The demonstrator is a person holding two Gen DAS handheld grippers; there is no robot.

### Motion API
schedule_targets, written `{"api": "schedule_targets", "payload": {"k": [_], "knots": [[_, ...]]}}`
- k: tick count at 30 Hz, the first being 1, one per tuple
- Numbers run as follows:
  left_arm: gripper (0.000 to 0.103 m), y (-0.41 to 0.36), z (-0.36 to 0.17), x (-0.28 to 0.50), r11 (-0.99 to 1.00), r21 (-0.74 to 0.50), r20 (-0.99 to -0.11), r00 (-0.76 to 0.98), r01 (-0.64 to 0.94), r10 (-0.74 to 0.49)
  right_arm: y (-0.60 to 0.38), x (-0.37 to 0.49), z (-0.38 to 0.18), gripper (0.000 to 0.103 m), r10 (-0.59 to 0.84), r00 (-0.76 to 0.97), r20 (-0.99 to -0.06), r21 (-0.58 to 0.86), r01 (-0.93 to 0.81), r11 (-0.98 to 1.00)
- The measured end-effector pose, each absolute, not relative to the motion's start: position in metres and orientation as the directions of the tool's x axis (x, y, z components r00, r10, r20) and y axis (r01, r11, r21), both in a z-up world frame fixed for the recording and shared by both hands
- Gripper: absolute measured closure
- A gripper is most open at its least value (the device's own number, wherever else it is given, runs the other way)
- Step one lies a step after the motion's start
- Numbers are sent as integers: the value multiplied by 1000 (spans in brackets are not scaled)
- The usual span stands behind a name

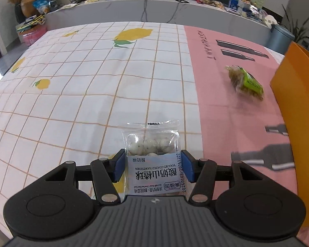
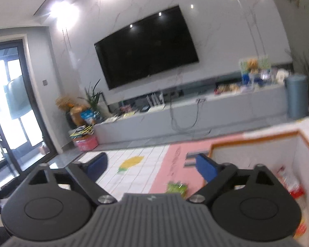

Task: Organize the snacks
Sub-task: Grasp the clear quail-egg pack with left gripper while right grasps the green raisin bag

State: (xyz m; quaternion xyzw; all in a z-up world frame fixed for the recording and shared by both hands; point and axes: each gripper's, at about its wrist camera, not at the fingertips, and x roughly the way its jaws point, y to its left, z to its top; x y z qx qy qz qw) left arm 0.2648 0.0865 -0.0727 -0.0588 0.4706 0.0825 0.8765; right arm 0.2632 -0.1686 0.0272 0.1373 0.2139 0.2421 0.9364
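Your left claw (image 1: 153, 165) is clamped on a clear packet (image 1: 153, 160) of white yogurt-coated hawthorn balls, its 2 blue pads (image 1: 187, 167) pressed against the packet's sides, and it carries the packet above the desk (image 1: 72, 103), over the checked lemon-print part of the cloth, just beside the seam where the pink part begins. Take the orange box (image 1: 294, 103) as your landmark: from the left wrist it stands at the right edge of view, on the pink part. A green snack bag (image 1: 246, 82) lies on the pink cloth just left of the box's wall, blurred, and whether it touches the box you cannot tell. Your right claw (image 2: 152, 166) has its jaws apart with nothing between them, and it hangs over the desk beside the box's left wall. In the right wrist view the box (image 2: 255, 139) is open at the top, with a white inside, and a red-and-white wrapper (image 2: 290, 182) lies in it. The green bag (image 2: 177, 187) shows below that claw, left of the box.
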Motion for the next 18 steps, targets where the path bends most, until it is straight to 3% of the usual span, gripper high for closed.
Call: {"api": "schedule_targets", "payload": {"k": [4, 9, 16, 18], "knots": [[37, 92, -72, 272, 980, -36, -841, 536, -194, 75, -154, 271, 19, 32, 481, 764, -429, 367, -339, 866], [36, 101, -73, 281, 975, -31, -845, 527, -219, 91, -120, 291, 10, 55, 450, 706, -547, 365, -282, 887], [36, 110, -73, 280, 973, -35, -851, 518, -228, 90, -64, 348, -14, 55, 322, 637, -700, 304, -141, 942], [36, 112, -73, 280, 972, -40, -854, 512, -233, 88, -56, 368, -28, 42, 309, 601, -737, 322, -90, 942]]}}
